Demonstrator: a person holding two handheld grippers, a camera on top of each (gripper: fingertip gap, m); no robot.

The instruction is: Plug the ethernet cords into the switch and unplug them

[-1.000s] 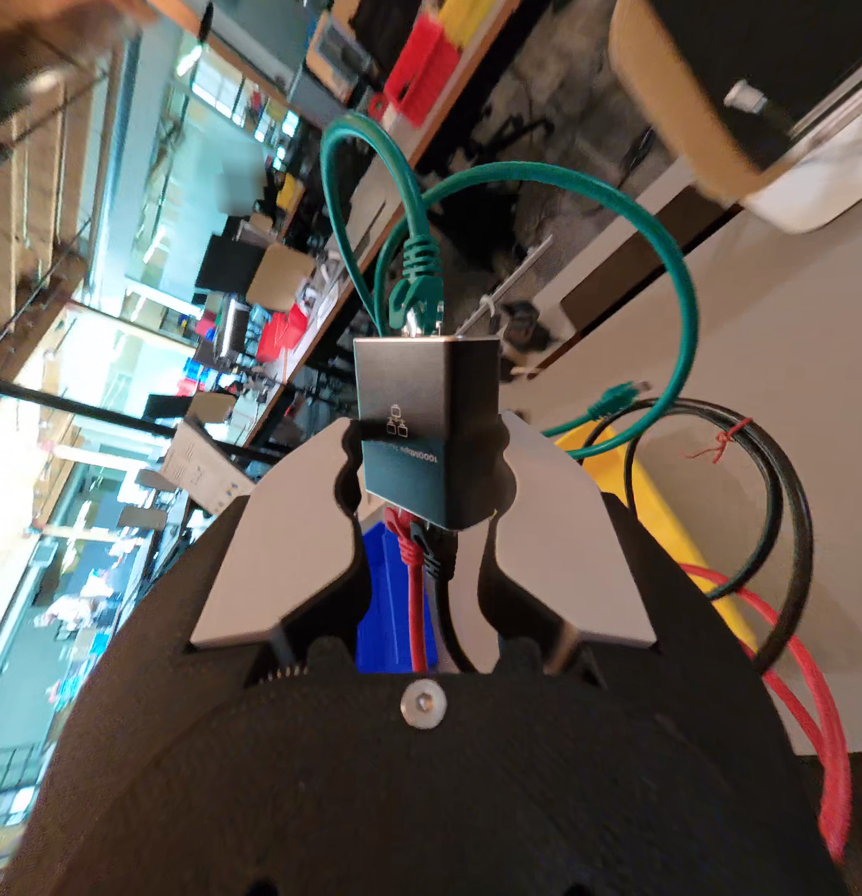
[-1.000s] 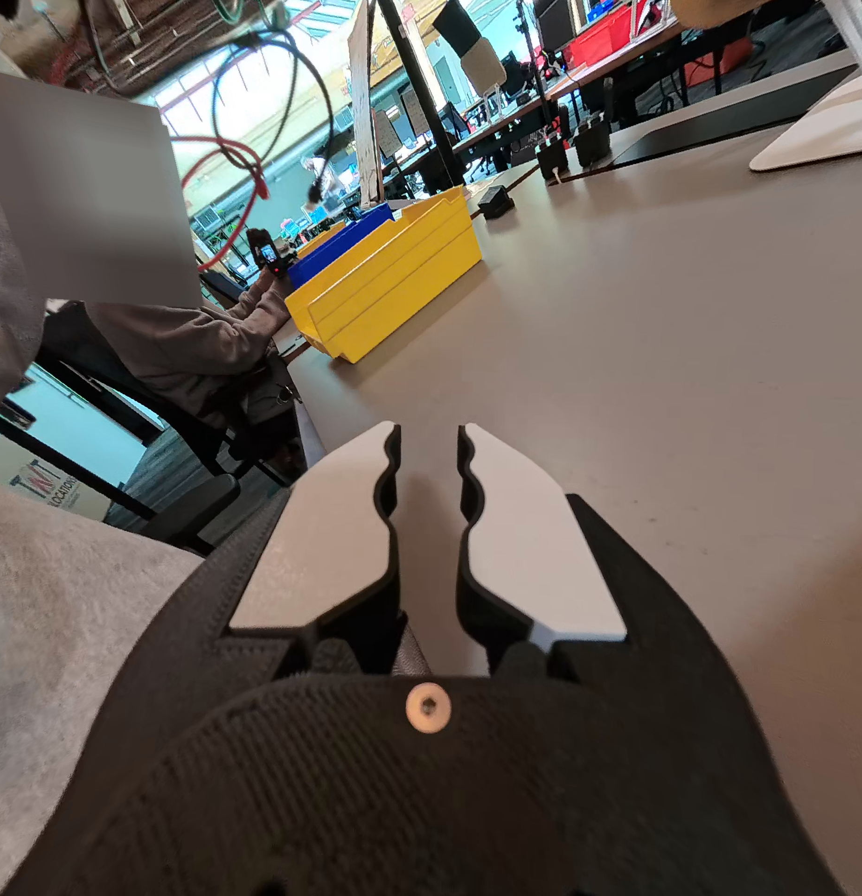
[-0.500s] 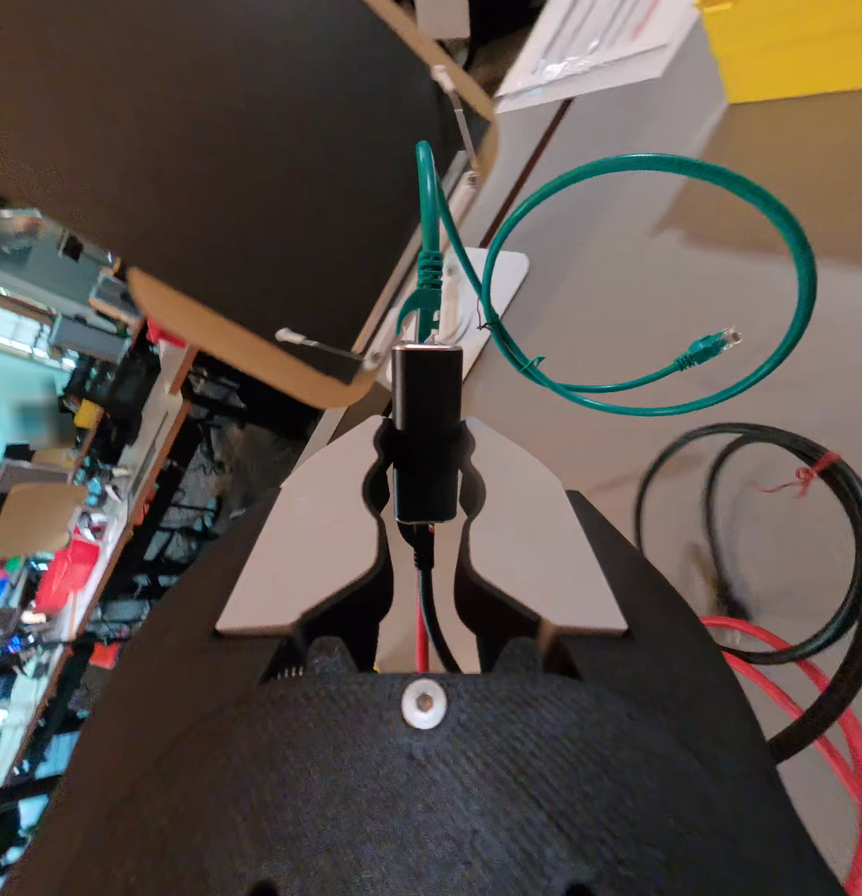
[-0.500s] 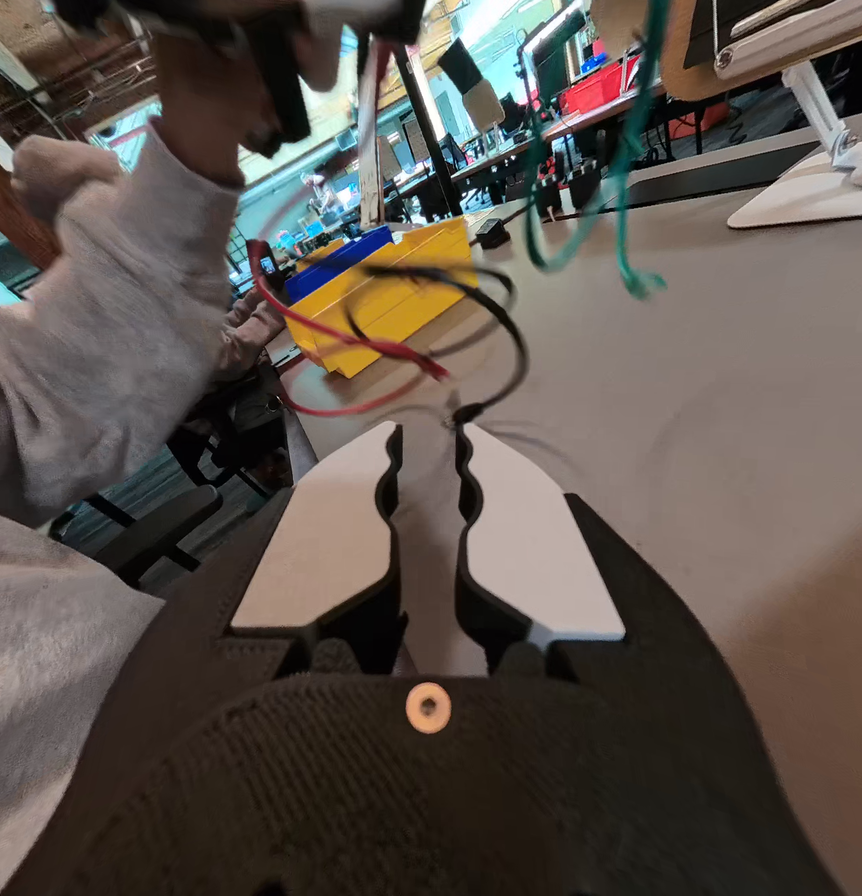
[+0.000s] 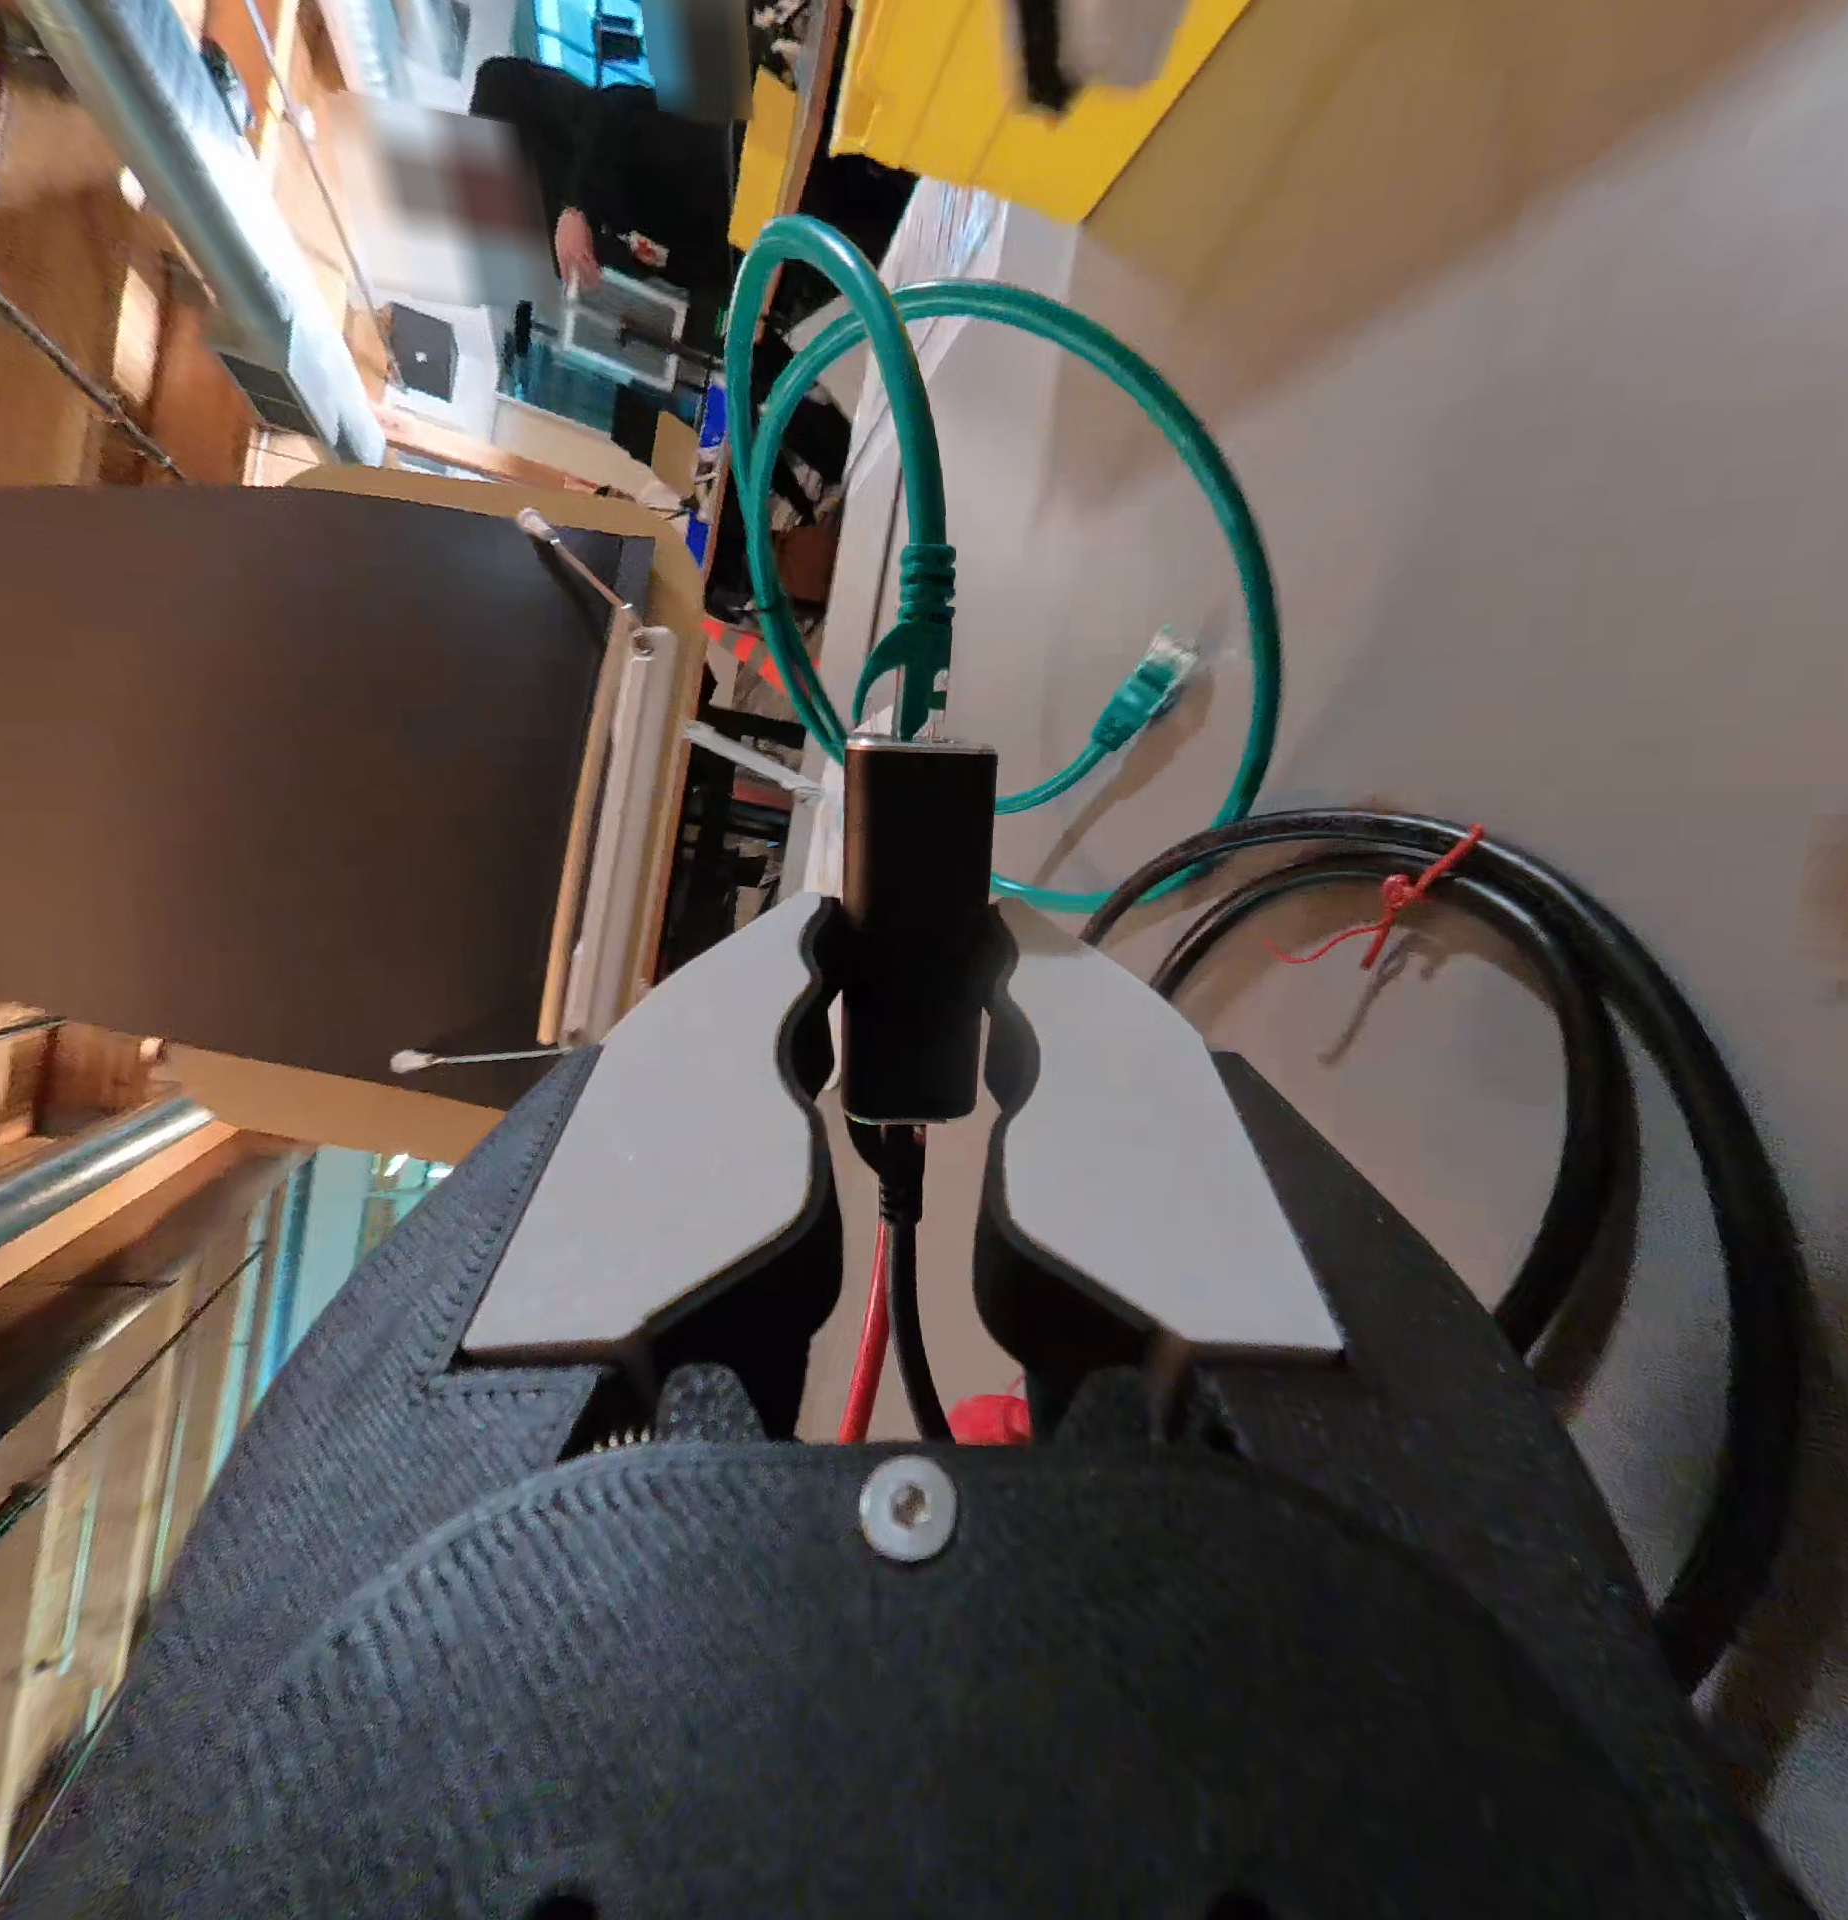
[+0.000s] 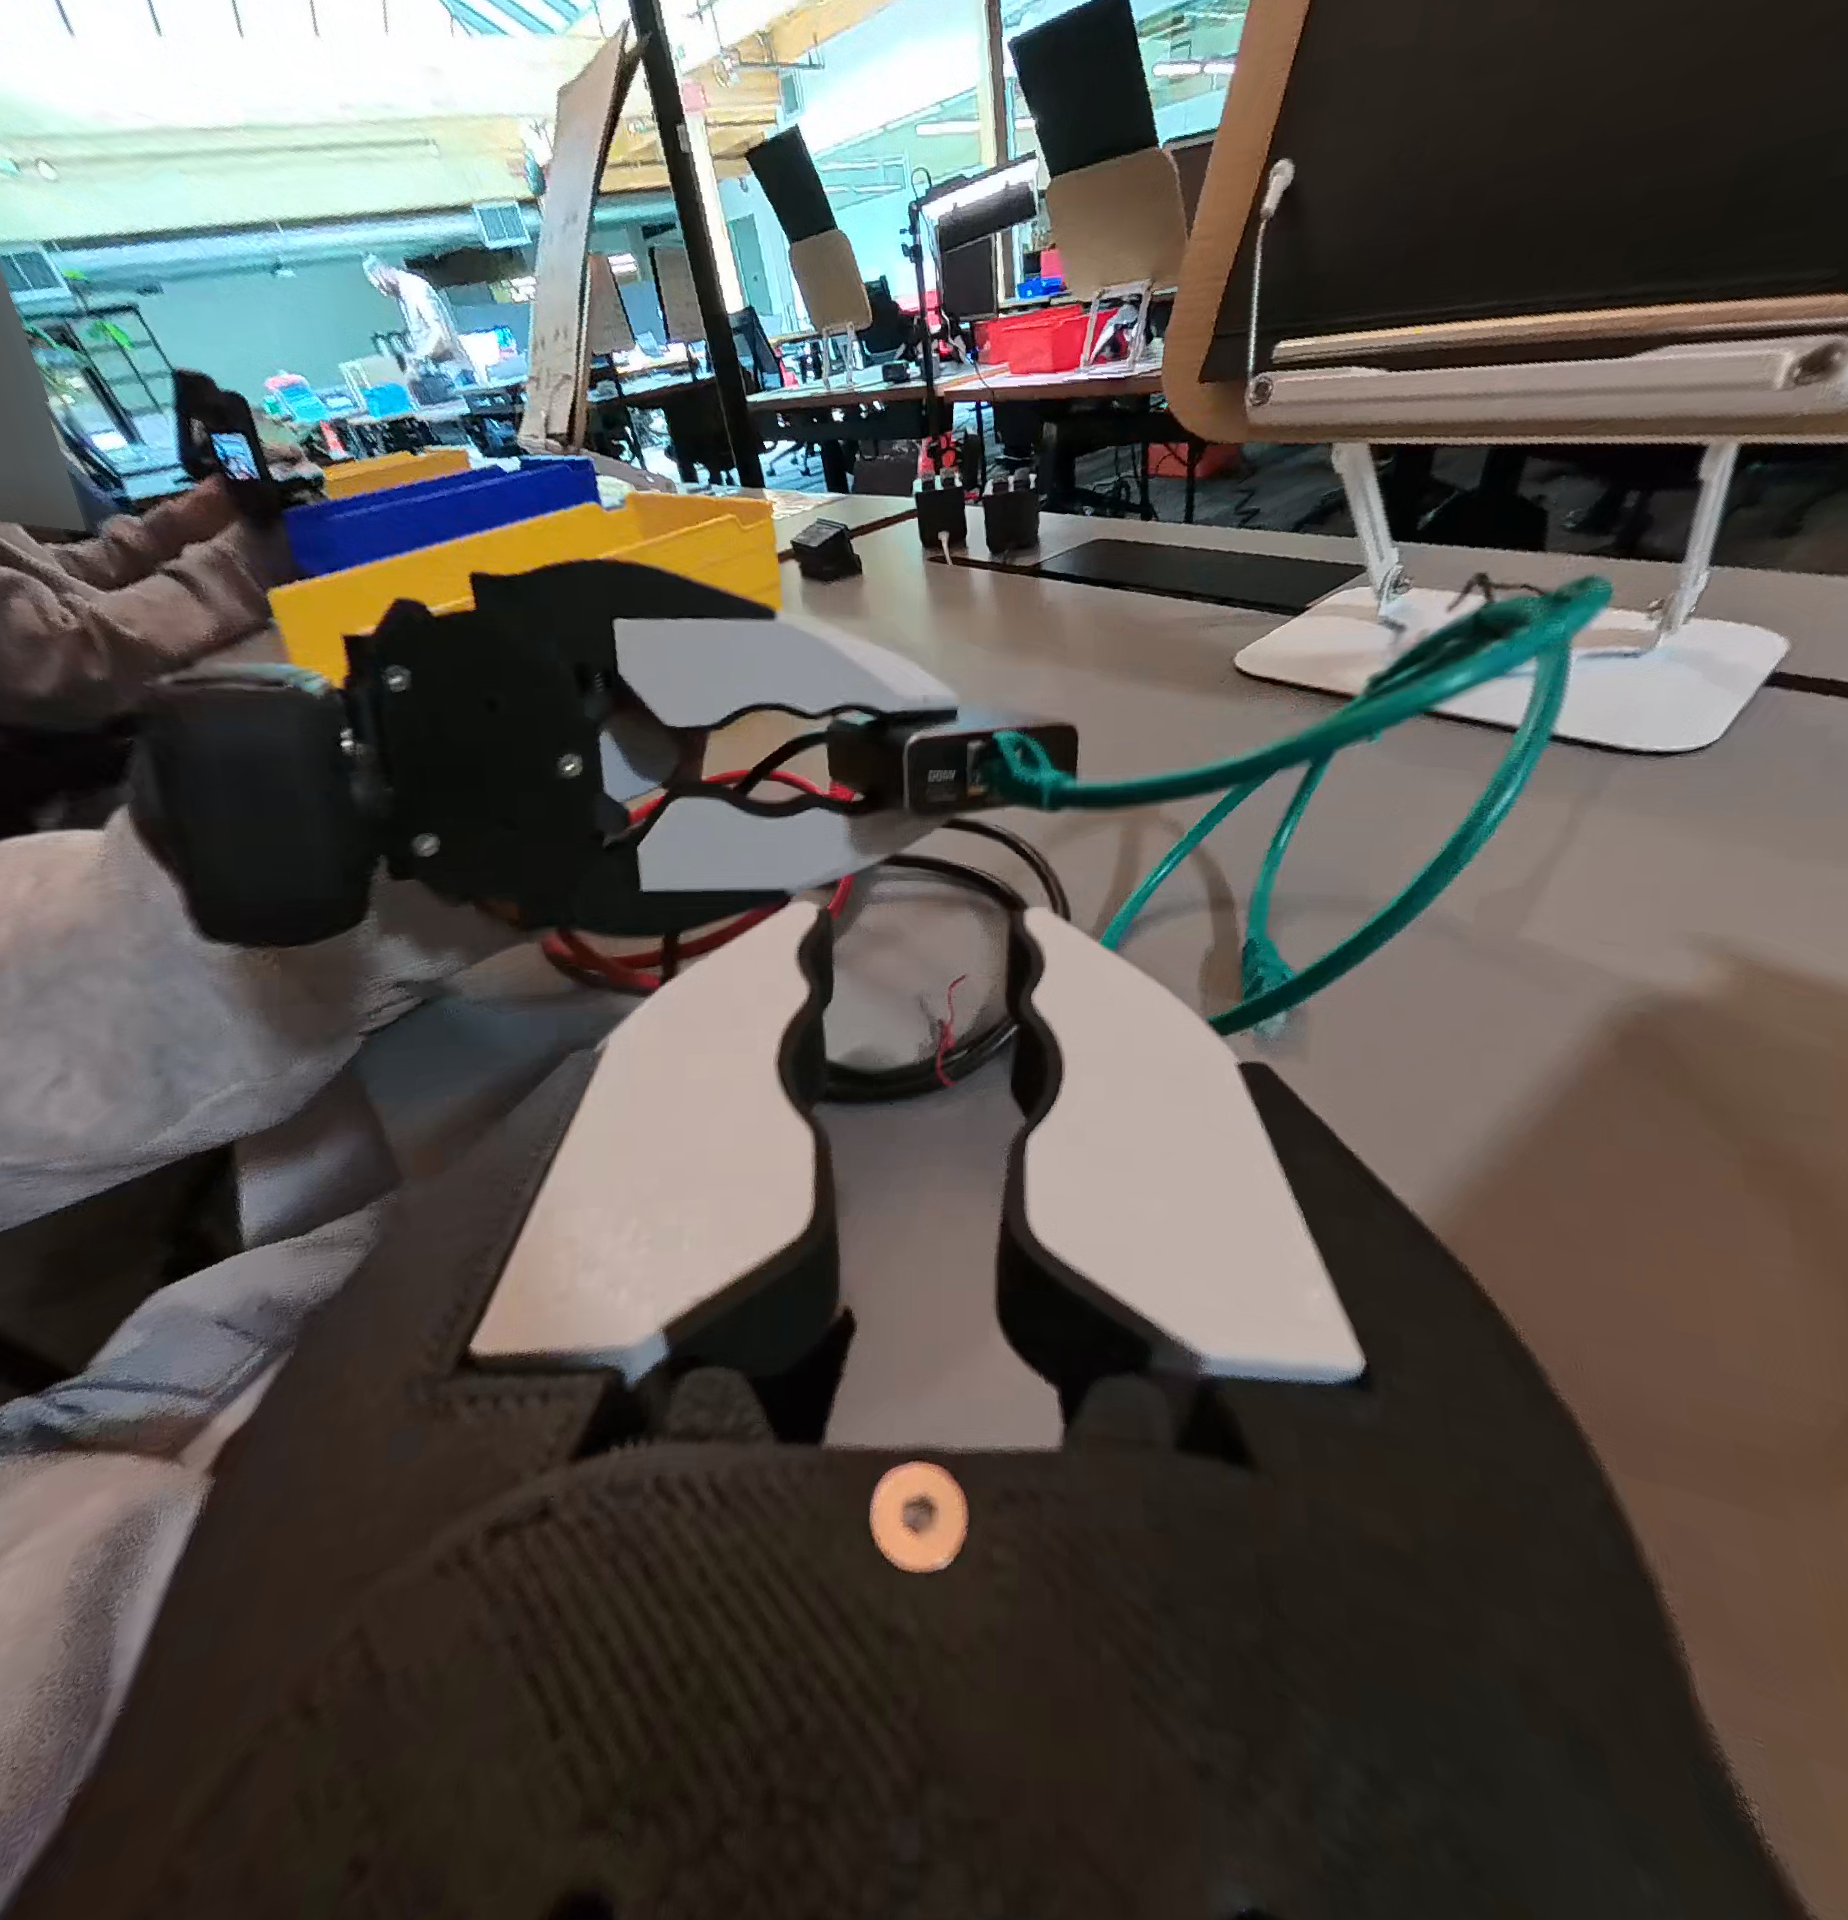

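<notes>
My left gripper (image 5: 915, 925) is shut on the small black switch (image 5: 915, 914), gripping its narrow sides and holding it above the table. A green ethernet cord (image 5: 1221, 582) is plugged into its far end; its loose plug (image 5: 1133, 696) hangs free. A black cable and a red cable leave the switch's near end. In the right wrist view the left gripper (image 6: 837, 774) holds the switch (image 6: 951, 764) sideways, with the green cord (image 6: 1419, 686) looping right to its loose plug (image 6: 1263, 971). My right gripper (image 6: 915, 935) is open and empty, just below and in front of the switch.
A coil of black cable (image 6: 961, 1039) and red cable (image 6: 629, 951) lies on the grey table (image 6: 1522, 1091). Yellow and blue bins (image 6: 608, 540) stand at the back left. A monitor on a white stand (image 6: 1512, 665) stands at the back right. A person's sleeve (image 6: 120, 997) is at the left.
The left gripper closed onto the switch's narrow sides and swung it down in front of the right gripper. The right gripper's jaws opened wider.
</notes>
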